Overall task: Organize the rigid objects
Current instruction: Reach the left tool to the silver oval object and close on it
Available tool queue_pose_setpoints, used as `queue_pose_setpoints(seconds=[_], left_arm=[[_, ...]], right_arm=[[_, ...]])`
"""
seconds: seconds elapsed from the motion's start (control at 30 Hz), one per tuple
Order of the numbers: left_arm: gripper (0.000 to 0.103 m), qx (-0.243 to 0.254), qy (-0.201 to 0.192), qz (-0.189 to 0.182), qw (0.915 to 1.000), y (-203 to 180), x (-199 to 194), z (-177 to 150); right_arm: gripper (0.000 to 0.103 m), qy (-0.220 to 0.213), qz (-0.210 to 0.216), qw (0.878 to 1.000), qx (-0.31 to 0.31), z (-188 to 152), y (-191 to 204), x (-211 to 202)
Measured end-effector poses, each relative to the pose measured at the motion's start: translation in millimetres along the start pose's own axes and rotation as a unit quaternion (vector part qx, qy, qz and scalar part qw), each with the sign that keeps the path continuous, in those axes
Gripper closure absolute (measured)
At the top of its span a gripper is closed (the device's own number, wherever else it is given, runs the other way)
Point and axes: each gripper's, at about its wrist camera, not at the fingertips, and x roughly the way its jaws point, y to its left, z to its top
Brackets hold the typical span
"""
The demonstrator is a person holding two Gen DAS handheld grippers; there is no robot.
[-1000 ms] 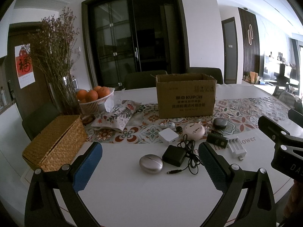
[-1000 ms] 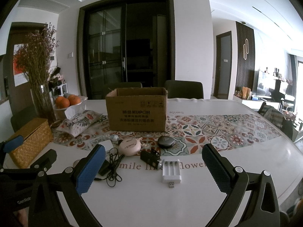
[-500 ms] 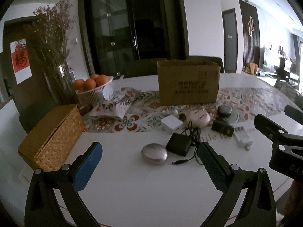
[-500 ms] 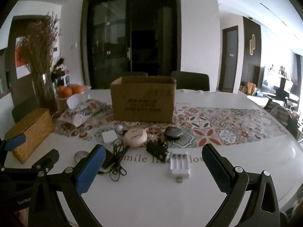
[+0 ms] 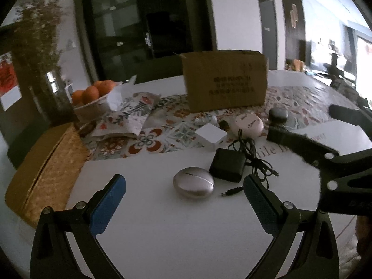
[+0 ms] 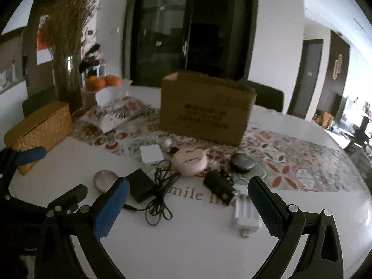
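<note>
Small items lie on the white table (image 5: 162,244): a silver oval case (image 5: 193,185), a black power adapter (image 5: 227,167) with its cord (image 6: 160,200), a white cube charger (image 5: 211,135), a pink round case (image 6: 189,161), a dark grey case (image 6: 241,162), a black small device (image 6: 218,186) and a white battery charger (image 6: 245,216). An open cardboard box (image 5: 224,83) stands behind them. My left gripper (image 5: 183,202) is open, just before the silver case. My right gripper (image 6: 186,205) is open above the cord, with the battery charger by its right finger.
A woven straw box (image 5: 44,169) sits at the left. A basket of oranges (image 5: 93,95), a floral tissue pack (image 5: 130,118) and a vase of dried flowers (image 6: 67,53) stand behind it. A patterned runner (image 6: 290,162) crosses the table.
Both grippers have moved forward and lower toward the items. The right view has turned left, so the box and items sit nearer. Both stay open.
</note>
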Motion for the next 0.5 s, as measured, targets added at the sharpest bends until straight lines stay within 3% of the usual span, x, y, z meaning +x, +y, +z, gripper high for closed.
queue_pose_setpoints(seconds=[0.27, 0.5], left_arm=[[0.006, 0.038, 0.020, -0.026, 0.9988, 3, 33, 1], [0.013, 0.043, 0.053, -0.071, 0.9951, 9, 62, -2]], right_arm=[[0.000, 0.035, 0.017, 0.999, -0.017, -2, 12, 34], [0.000, 0.060, 0.034, 0.998, -0.009, -4, 18, 58]])
